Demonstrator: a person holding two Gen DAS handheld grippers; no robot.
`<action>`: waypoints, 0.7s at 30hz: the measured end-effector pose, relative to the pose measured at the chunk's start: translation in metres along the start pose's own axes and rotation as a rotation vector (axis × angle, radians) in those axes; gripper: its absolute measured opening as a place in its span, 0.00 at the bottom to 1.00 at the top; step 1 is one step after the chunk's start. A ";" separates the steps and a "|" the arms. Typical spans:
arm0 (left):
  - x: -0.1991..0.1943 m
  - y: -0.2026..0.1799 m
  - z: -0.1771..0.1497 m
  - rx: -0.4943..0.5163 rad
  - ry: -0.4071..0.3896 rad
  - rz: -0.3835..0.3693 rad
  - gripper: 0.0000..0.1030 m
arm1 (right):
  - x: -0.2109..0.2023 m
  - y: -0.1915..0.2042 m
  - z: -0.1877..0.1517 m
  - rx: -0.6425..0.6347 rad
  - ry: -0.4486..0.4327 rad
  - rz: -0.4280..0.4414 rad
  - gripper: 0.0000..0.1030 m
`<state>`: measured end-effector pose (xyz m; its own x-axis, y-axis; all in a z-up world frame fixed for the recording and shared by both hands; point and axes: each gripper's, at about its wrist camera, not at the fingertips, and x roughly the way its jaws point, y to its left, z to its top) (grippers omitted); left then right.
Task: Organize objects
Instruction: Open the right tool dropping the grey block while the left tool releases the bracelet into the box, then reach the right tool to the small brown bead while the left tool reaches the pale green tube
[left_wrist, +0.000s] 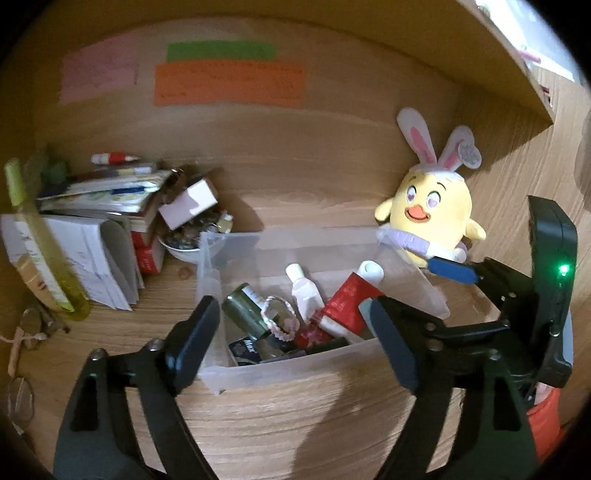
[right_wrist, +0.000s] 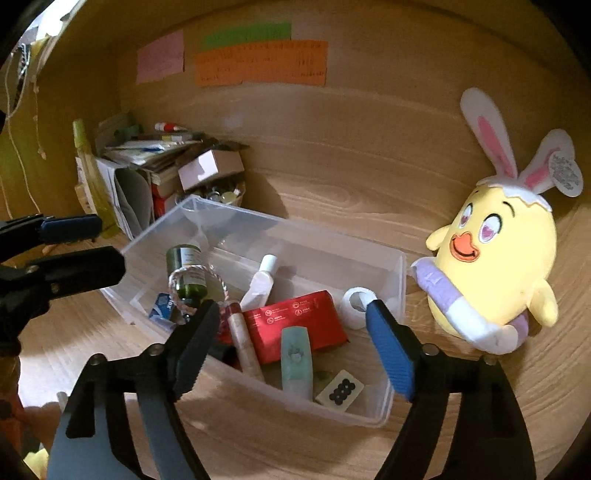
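Both of my grippers stand wide apart and hold nothing. Between the fingers of my left gripper (left_wrist: 295, 339) I see the near wall of the clear plastic box (right_wrist: 258, 229), but the pads do not touch it. My right gripper (right_wrist: 295, 347) hangs over the near edge of the same box, with one black finger and one blue finger (right_wrist: 391, 350), and nothing is pressed between them.

The box sits on the wooden desk (left_wrist: 295, 424), close to the back panel. Inside it lie a red tube (right_wrist: 295, 325), a green glass bottle (right_wrist: 186, 273), a small white bottle (right_wrist: 264, 280), a pale green case (right_wrist: 295, 362), a roll of white tape (right_wrist: 354, 302) and a twisted bracelet (left_wrist: 279, 319). A small white card with black dots (right_wrist: 341, 393) lies in the near corner; what it is I cannot read well.

Just beside the right end of the box stands a yellow chick toy with rabbit ears (right_wrist: 498, 266), leaning on the wall. To the left of the box are a pile of books and papers (left_wrist: 103, 206) and a bowl of small things (left_wrist: 188, 240). On the back panel are stuck pink (right_wrist: 160, 55), green (right_wrist: 245, 35) and orange (right_wrist: 262, 62) notes.
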<state>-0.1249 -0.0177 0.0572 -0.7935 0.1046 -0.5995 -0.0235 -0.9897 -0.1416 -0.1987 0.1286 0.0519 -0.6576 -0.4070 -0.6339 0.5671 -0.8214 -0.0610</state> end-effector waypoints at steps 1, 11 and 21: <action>-0.004 0.000 -0.001 0.001 -0.006 0.010 0.84 | -0.004 0.000 -0.001 0.000 -0.007 -0.003 0.79; -0.026 0.001 -0.023 0.001 0.007 0.051 0.92 | -0.043 0.007 -0.020 -0.013 -0.046 -0.016 0.81; -0.036 0.012 -0.059 -0.030 0.076 0.074 0.93 | -0.066 0.008 -0.054 0.016 -0.028 -0.014 0.81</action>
<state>-0.0610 -0.0280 0.0307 -0.7443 0.0399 -0.6667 0.0522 -0.9917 -0.1176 -0.1241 0.1710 0.0518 -0.6790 -0.4064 -0.6114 0.5500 -0.8332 -0.0569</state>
